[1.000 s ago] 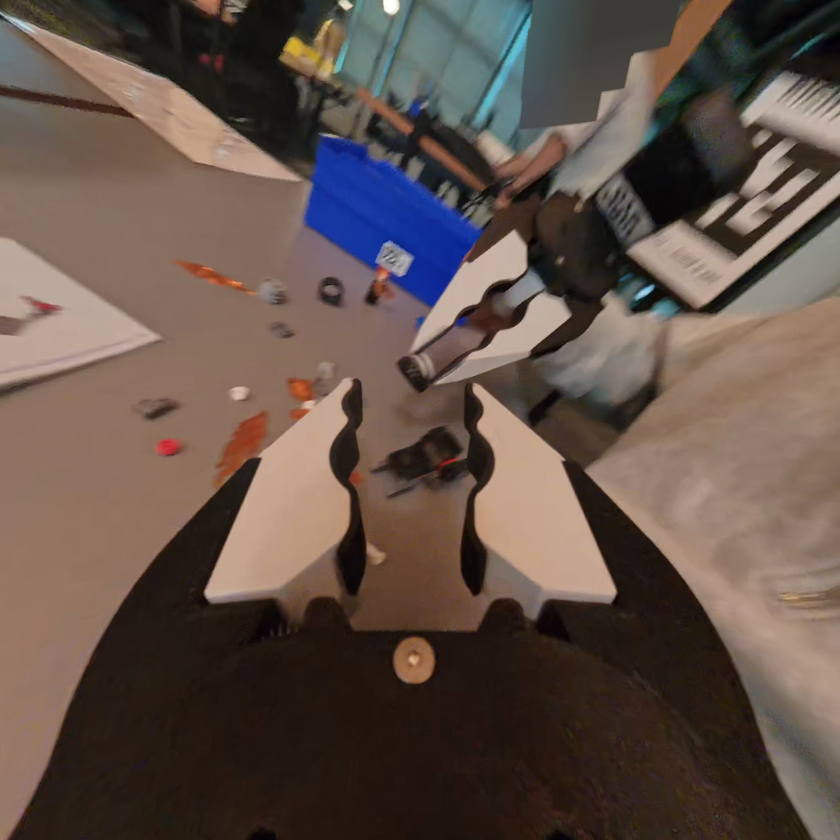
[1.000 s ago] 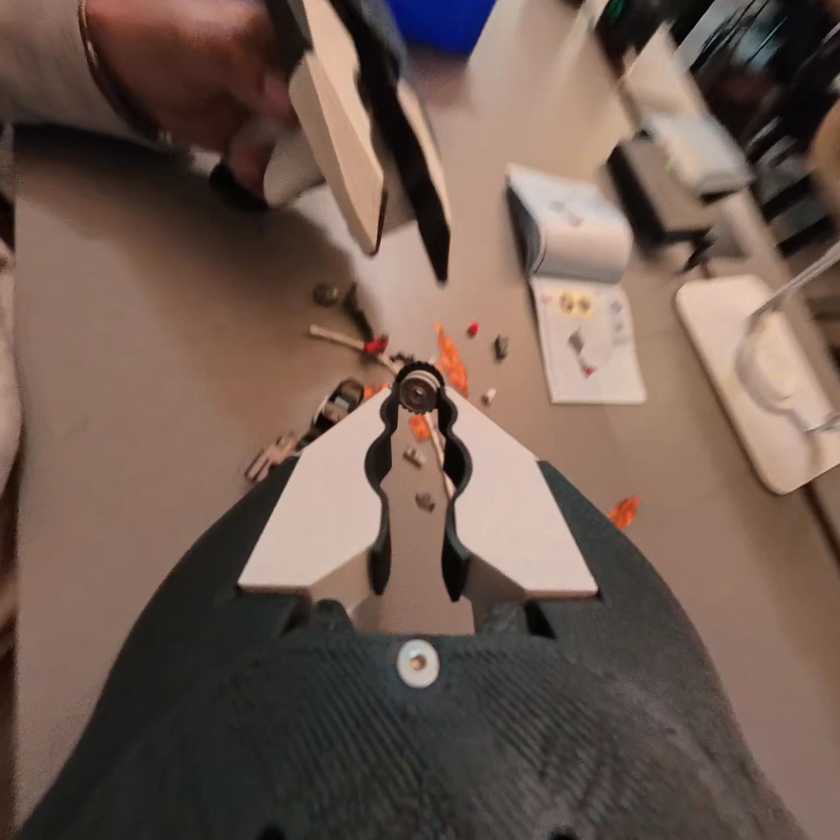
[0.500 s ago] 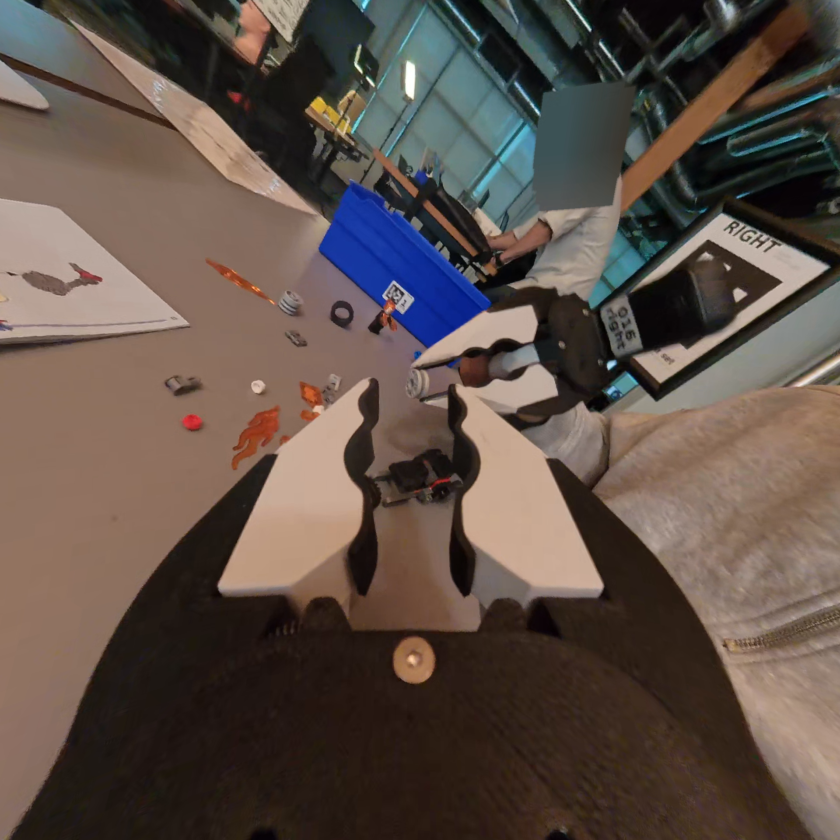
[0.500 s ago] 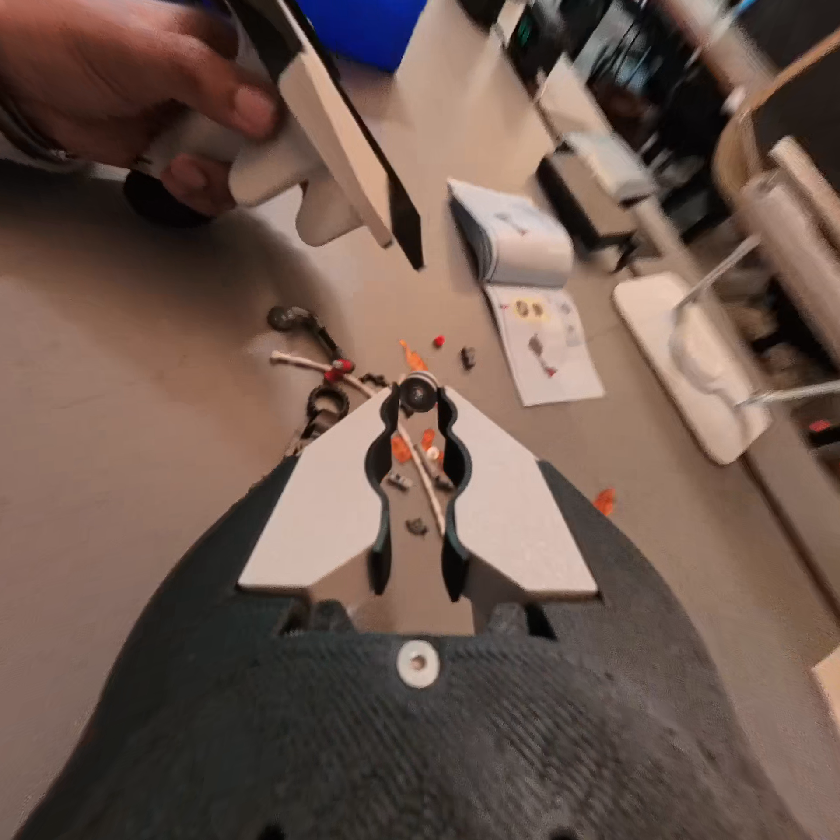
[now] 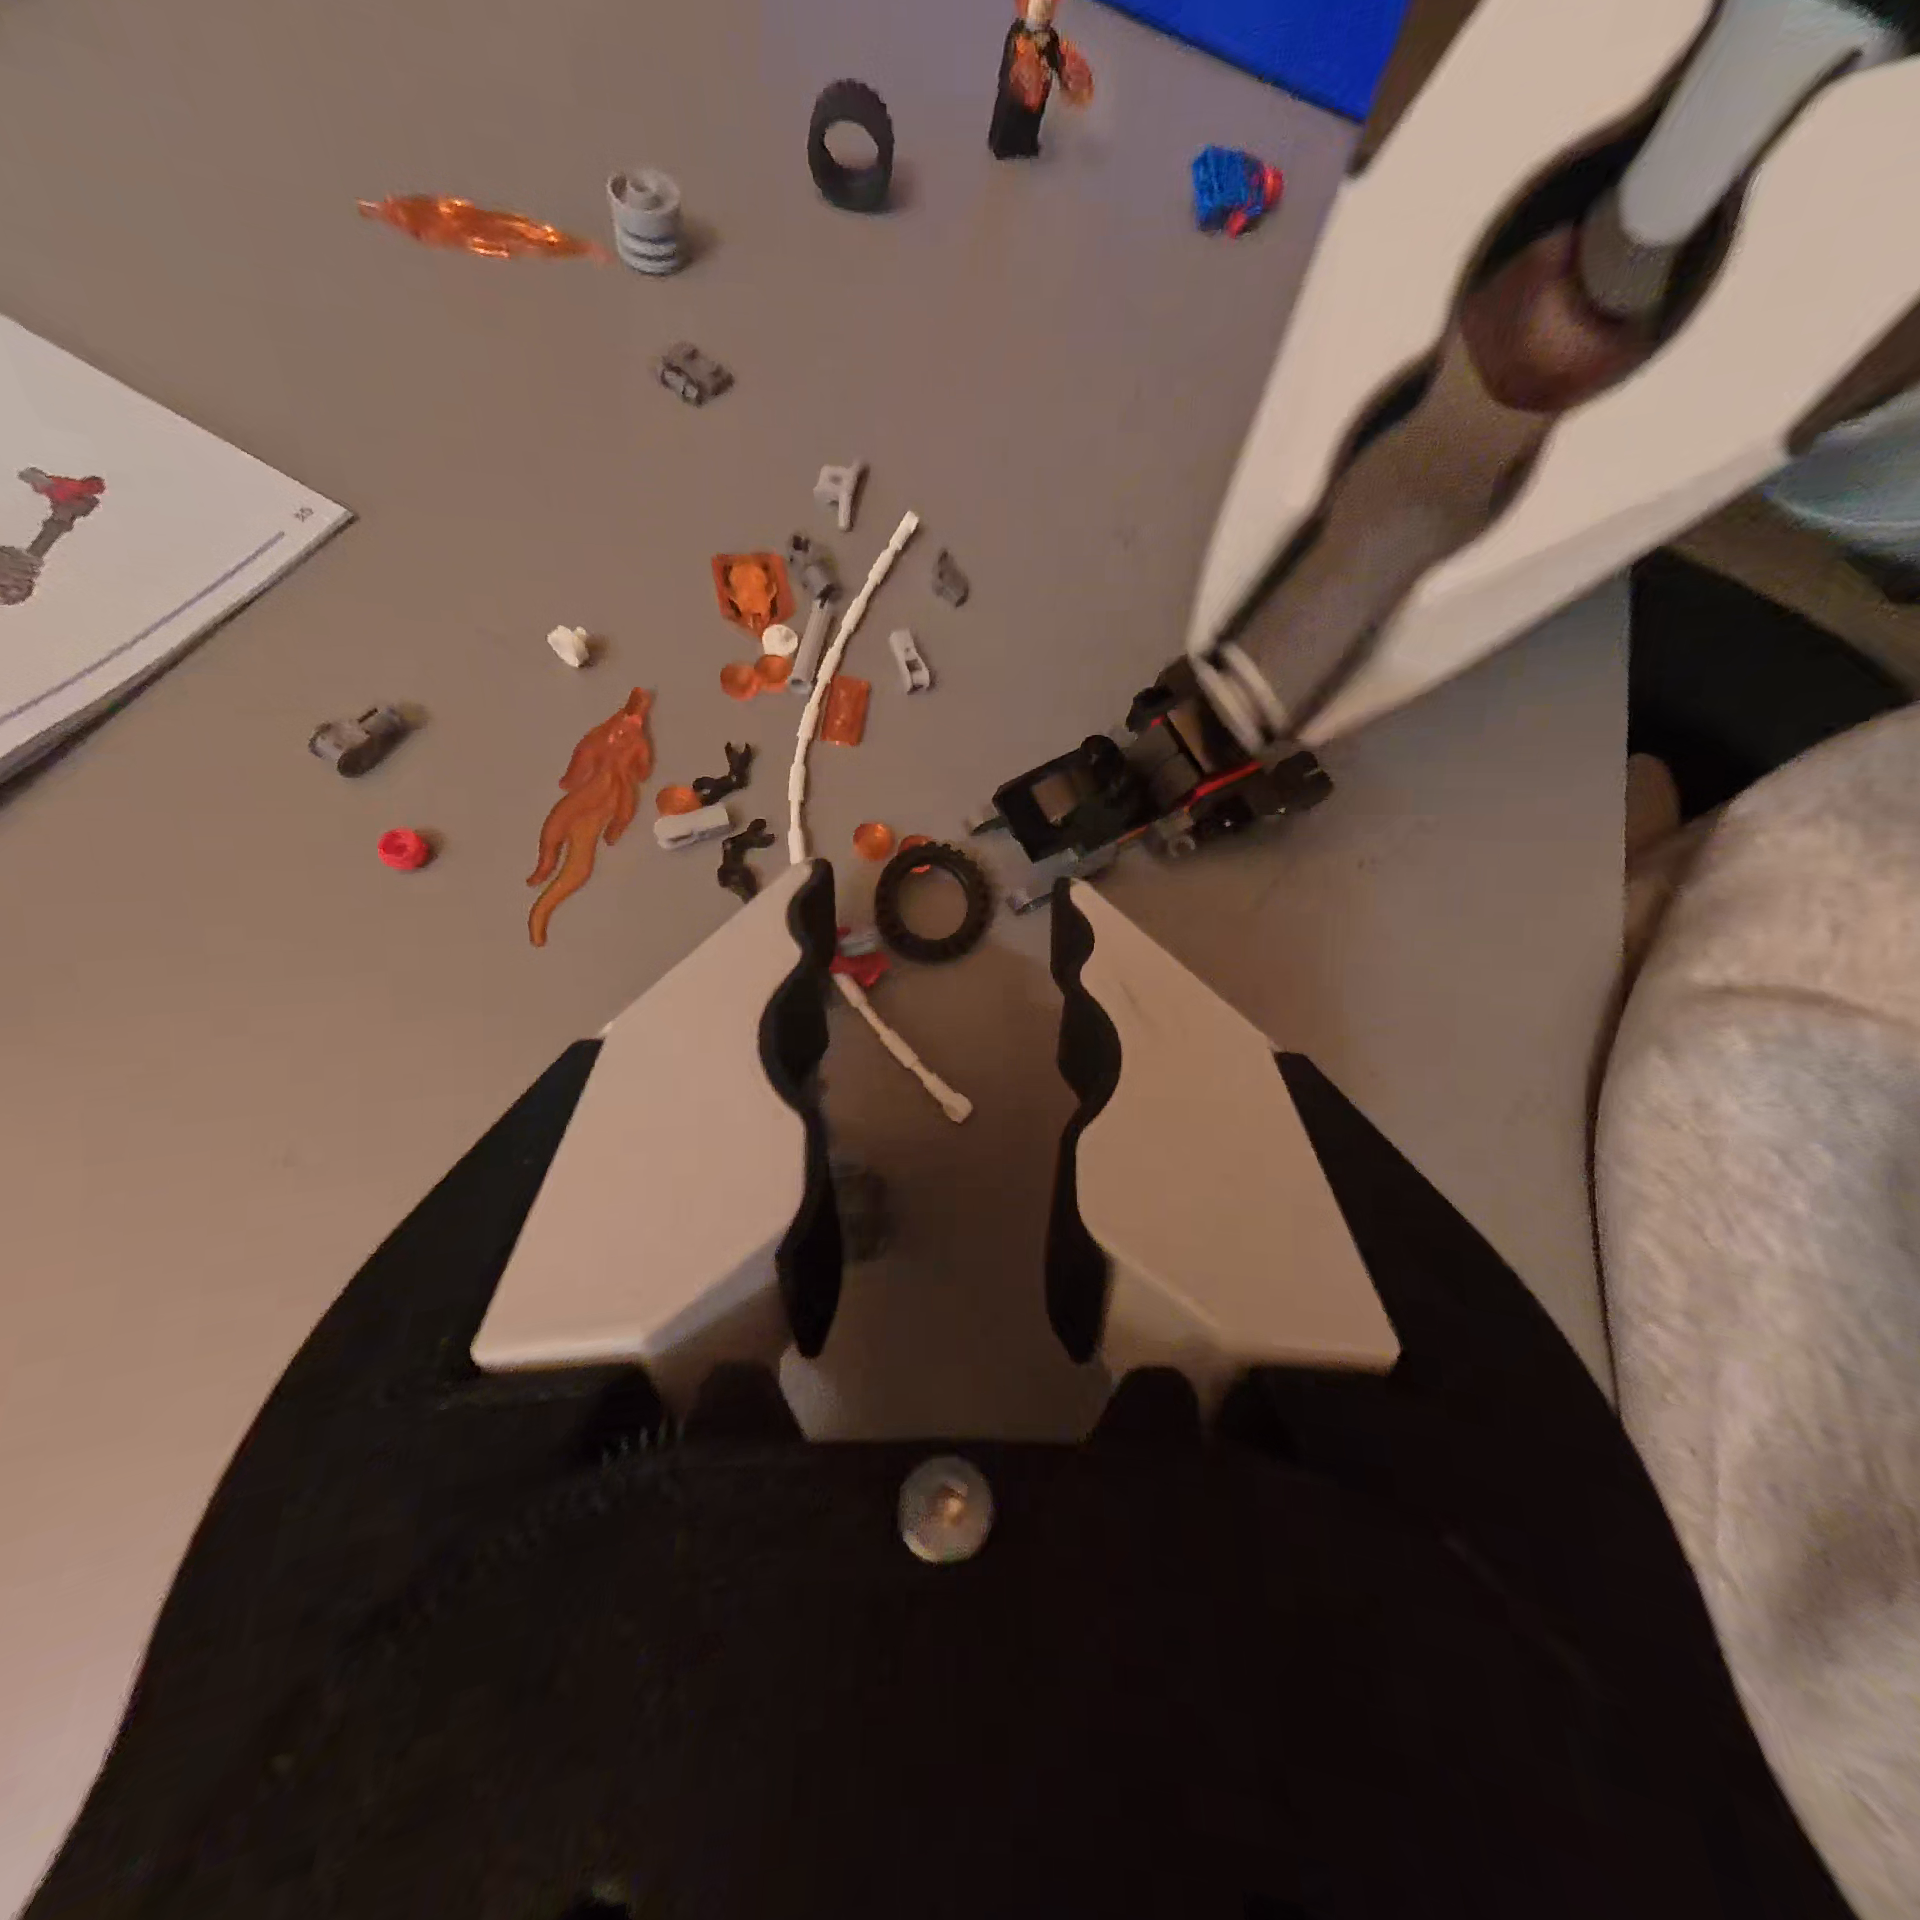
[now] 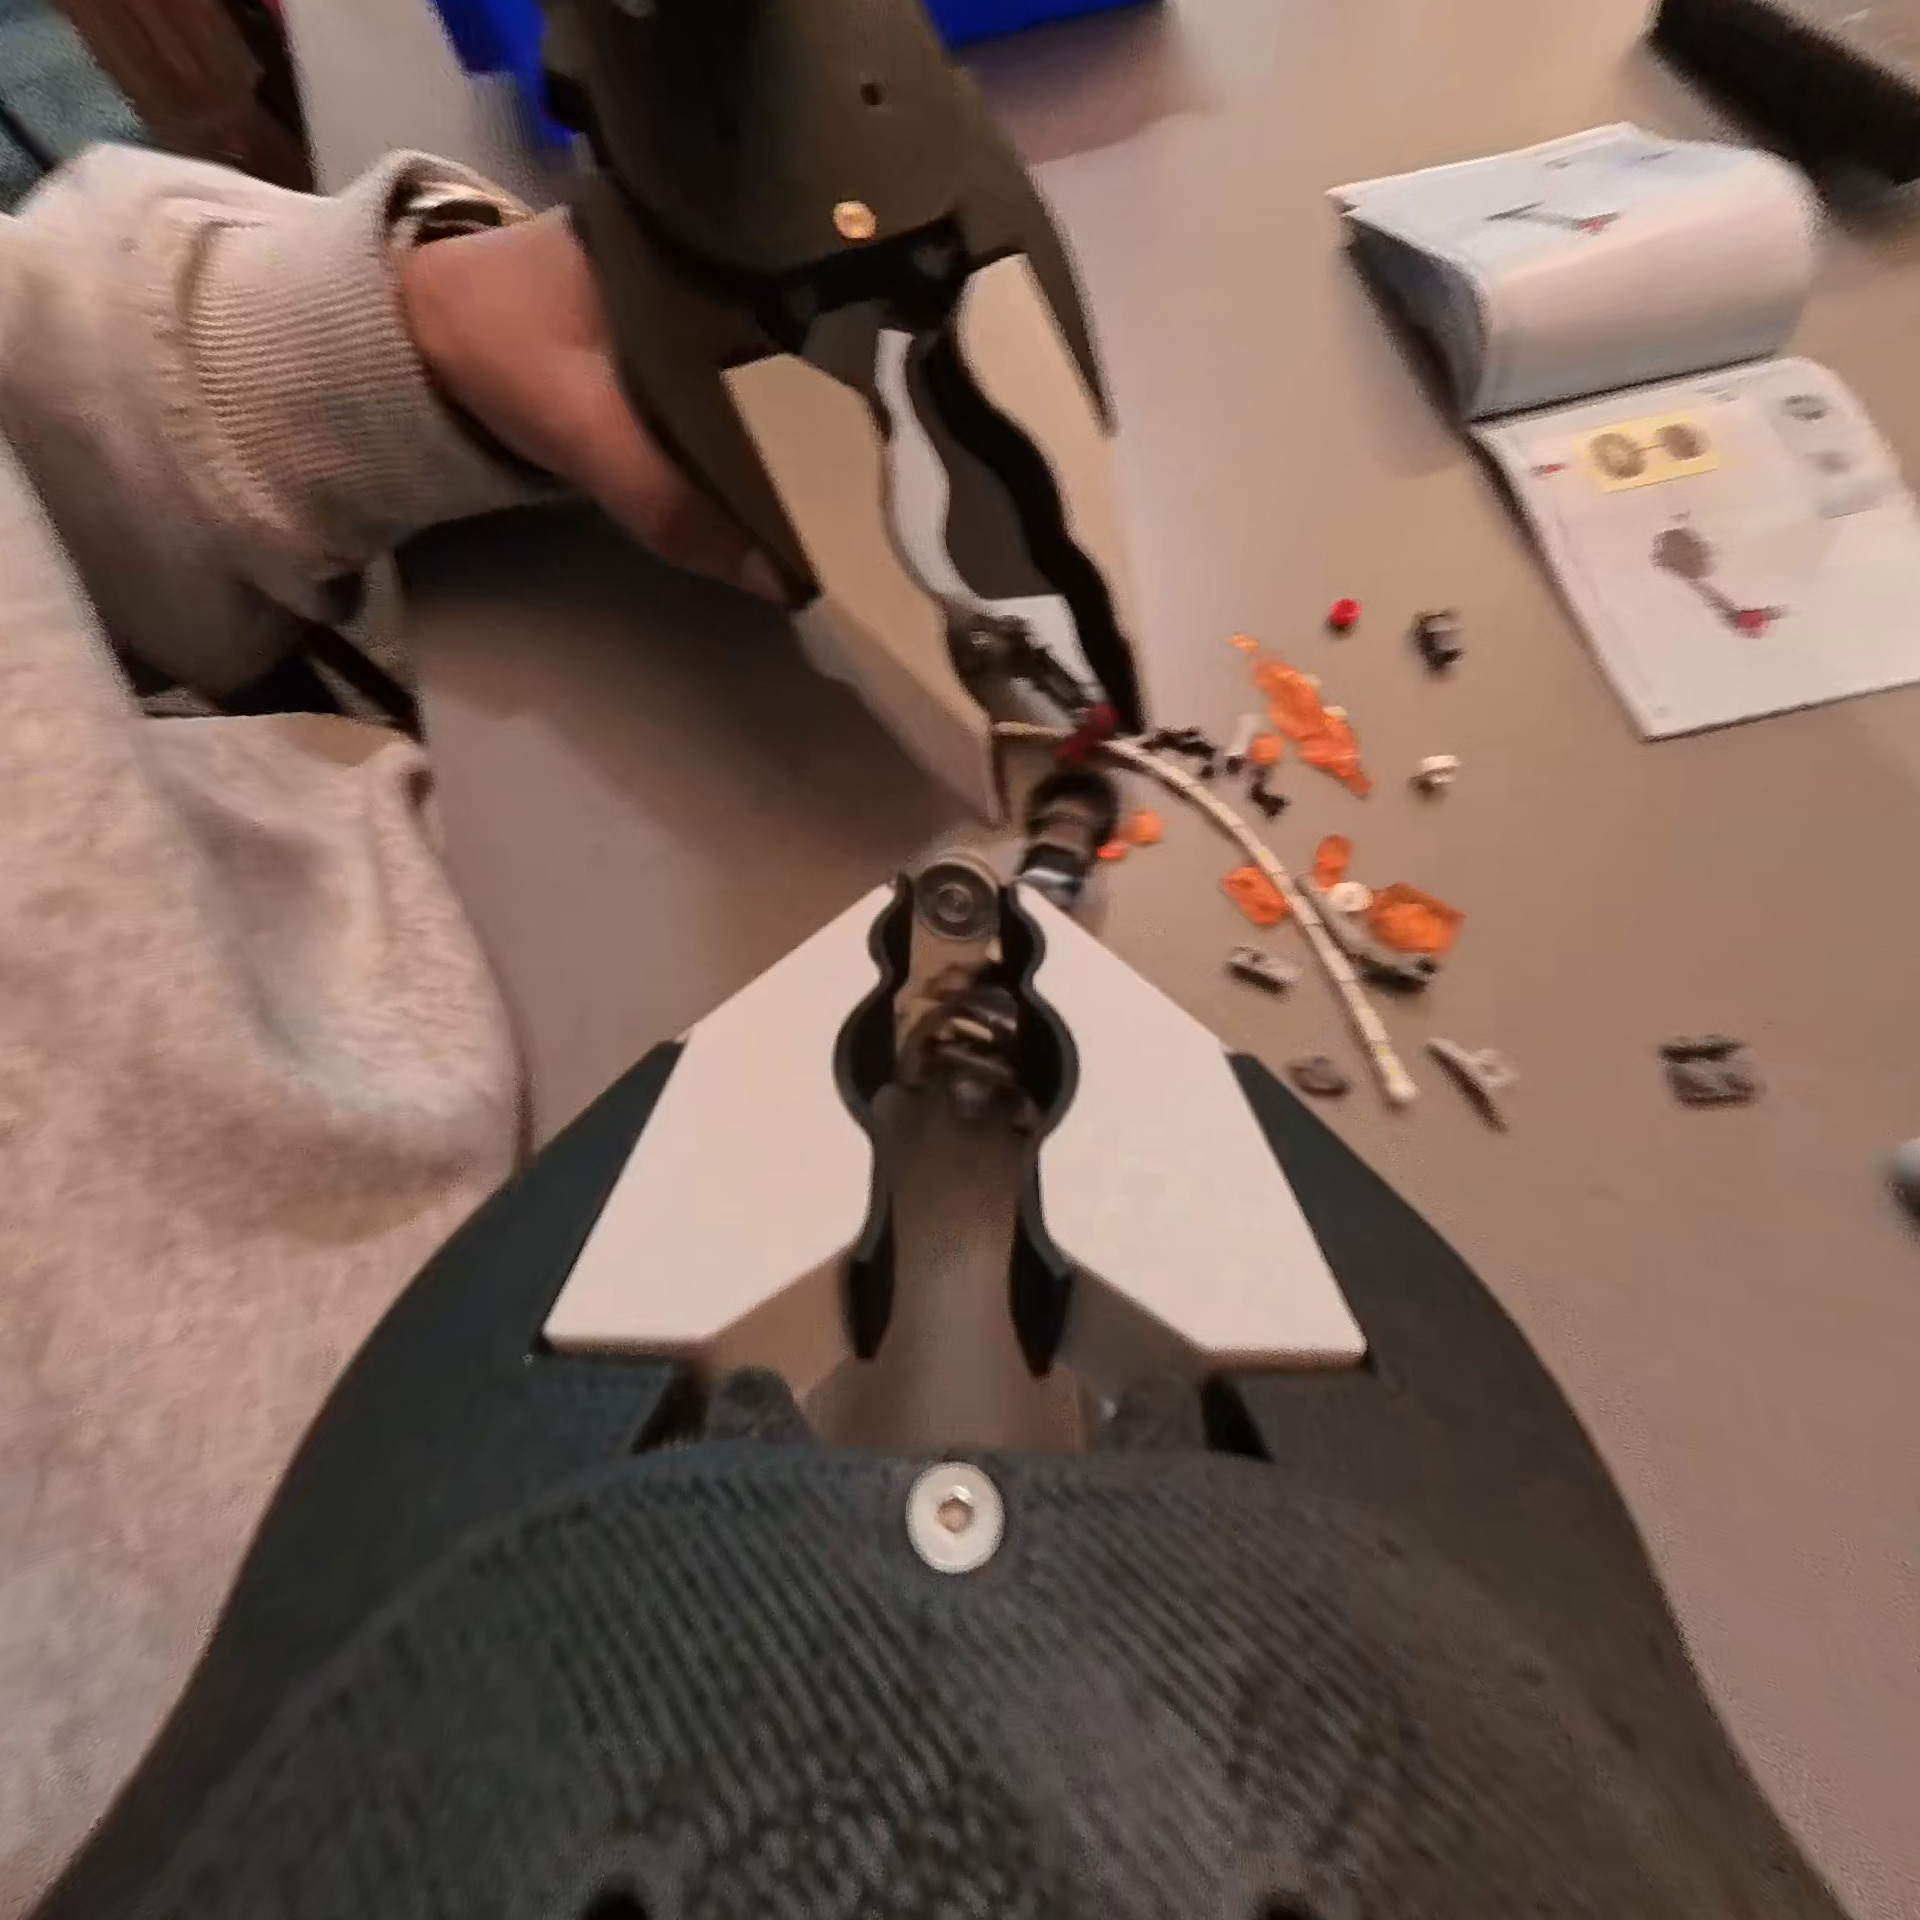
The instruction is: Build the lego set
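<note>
Jaws apart on the left gripper [image 5: 940, 899], nothing between them, hovering over loose parts on the grey tabletop [image 5: 260, 1039]; right gripper [image 6: 958, 896] has its jaws clamped on a grey wheel hub [image 6: 958, 906] at the tips. In the left wrist view the right gripper comes in from the top right edge and its tips touch, or nearly touch, the black chassis [image 5: 1132, 795], which sits on the tabletop just ahead of the left jaws. A black tyre [image 5: 928, 902] lies right at the left tips, a white flexible rod [image 5: 847, 675] beyond it, an orange flame piece [image 5: 597, 805] to the left, a red stud [image 5: 403, 848] further left. Toward the far edge: second tyre [image 5: 850, 145] standing up, grey ribbed cylinder [image 5: 646, 221], minifigure [image 5: 1029, 78], small blue part [image 5: 1231, 187]. Instruction booklet [image 5: 114, 582] lies at the left edge. Right wrist view is blurred; a hand [image 6: 561, 416] in a beige sleeve [image 6: 197, 343] holds the left gripper, pointing down at the parts.
</note>
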`<state>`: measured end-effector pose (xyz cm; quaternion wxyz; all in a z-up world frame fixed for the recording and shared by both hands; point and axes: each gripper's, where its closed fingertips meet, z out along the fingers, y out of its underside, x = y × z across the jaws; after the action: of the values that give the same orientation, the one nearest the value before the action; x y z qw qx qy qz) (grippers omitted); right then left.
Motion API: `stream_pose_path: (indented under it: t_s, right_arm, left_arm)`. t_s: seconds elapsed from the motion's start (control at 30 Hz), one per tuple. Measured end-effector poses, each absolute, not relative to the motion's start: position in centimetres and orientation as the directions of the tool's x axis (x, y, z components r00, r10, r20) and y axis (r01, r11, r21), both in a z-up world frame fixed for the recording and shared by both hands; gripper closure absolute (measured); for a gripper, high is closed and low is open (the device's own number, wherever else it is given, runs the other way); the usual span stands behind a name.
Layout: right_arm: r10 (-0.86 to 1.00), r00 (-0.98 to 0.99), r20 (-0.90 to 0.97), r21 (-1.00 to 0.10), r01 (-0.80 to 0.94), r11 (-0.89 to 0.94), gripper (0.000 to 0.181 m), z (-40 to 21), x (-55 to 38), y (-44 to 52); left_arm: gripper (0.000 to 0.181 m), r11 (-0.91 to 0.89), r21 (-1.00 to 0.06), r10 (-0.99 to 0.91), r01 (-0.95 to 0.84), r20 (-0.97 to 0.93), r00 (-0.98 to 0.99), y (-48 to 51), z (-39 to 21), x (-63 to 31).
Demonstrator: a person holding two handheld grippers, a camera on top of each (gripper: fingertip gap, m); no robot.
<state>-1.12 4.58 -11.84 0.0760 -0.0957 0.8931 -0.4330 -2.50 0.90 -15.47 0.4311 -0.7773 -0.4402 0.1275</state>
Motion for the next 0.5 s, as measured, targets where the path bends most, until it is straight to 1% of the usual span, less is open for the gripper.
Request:
stream_pose_path:
  t_s: [0.1, 0.17, 0.33, 0.5]
  right_arm:
    - [-0.289, -0.948, -0.136, -0.782, -0.077, 0.619, 0.167, -12.8, 1.3, 5.4]
    - [-0.304, -0.943, -0.138, -0.759, -0.097, 0.644, 0.167, -13.8, 2.0, 5.7]
    - [-0.258, -0.966, -0.029, -0.720, -0.159, 0.676, 0.167, -15.1, 0.6, 5.8]
    - [-0.191, -0.981, 0.033, -0.707, -0.158, 0.689, 0.166, -15.1, -1.2, 6.2]
  left_arm:
    - [0.142, -0.292, -0.754, 0.803, 0.588, 0.141, 0.579, 1.0, -16.3, -2.6]
    - [0.142, -0.326, -0.742, 0.805, 0.586, 0.107, 0.583, 1.1, -16.6, -2.7]
    - [0.147, -0.349, -0.736, 0.807, 0.581, 0.079, 0.585, 1.2, -16.8, -2.9]
    - [0.149, -0.376, -0.730, 0.808, 0.571, 0.043, 0.587, 1.3, -17.0, -2.8]
